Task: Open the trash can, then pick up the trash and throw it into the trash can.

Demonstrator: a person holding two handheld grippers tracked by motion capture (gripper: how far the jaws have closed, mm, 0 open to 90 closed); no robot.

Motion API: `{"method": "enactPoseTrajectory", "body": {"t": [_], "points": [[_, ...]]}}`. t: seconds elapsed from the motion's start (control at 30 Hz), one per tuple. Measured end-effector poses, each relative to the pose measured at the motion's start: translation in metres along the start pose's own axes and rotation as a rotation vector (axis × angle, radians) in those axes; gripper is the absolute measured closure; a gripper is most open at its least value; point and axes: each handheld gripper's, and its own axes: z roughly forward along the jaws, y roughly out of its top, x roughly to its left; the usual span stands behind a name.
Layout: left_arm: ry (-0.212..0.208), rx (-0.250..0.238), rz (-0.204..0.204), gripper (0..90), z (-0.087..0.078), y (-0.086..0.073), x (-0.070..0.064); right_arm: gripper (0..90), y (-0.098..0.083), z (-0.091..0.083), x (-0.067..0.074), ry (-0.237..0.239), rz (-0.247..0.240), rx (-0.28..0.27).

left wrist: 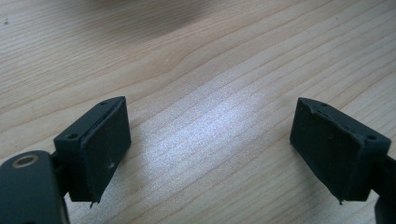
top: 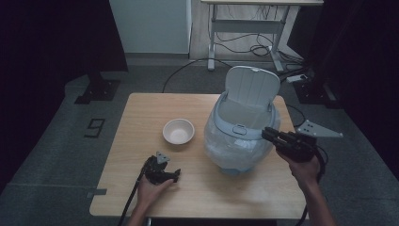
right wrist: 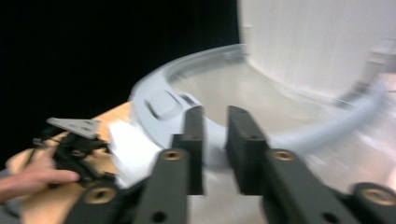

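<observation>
High view is showing the table (top: 197,188) with a bowl (top: 178,131) left of a big pale cooker (top: 240,136), lid (top: 251,87) standing open. Left gripper (top: 175,175) is resting on the table near the front edge, well apart from bowl and cooker; in the left gripper view its jaws are spread wide over bare wood, holding nothing. Right gripper (top: 267,133) is hovering at the cooker's right rim (right wrist: 299,135); its jaws are sitting narrowly apart, rim just beyond them, blurred, contact unclear.
</observation>
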Motion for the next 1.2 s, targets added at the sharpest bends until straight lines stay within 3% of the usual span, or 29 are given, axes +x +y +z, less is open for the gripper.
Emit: {"method": "enactPoseTrajectory", "body": {"t": [0.1, 0.23, 0.4, 0.53, 0.8, 1.0, 1.2], "points": [[0.0, -0.002, 0.0, 11.8, 0.0, 0.0, 0.0, 44.7, -0.016, -0.009, -0.005, -0.06, -0.019, -0.04], [0.0, -0.002, -0.001, 11.8, 0.0, 0.0, 0.0, 33.5, -0.045, -0.015, -0.019, -0.114, 0.037, -0.039], [0.001, 0.0, 0.002, 11.9, 0.0, 0.0, 0.0, 28.4, -0.078, -0.016, -0.034, -0.166, 0.087, -0.014], [0.001, -0.001, 0.0, 12.0, 0.0, 0.0, 0.0, 27.0, -0.104, -0.013, -0.042, -0.18, 0.121, 0.015], [0.002, -0.001, 0.0, 12.2, 0.0, 0.0, 0.0, 23.2, -0.14, -0.009, -0.053, -0.24, 0.135, 0.134], [0.007, -0.003, -0.006, 12.8, 0.0, 0.0, 0.0, 22.6, -0.154, -0.003, -0.054, -0.272, 0.128, 0.203], [0.018, -0.004, -0.017, 13.8, 0.0, 0.001, 0.001, 22.5, -0.157, -0.001, -0.054, -0.272, 0.131, 0.212]]}}
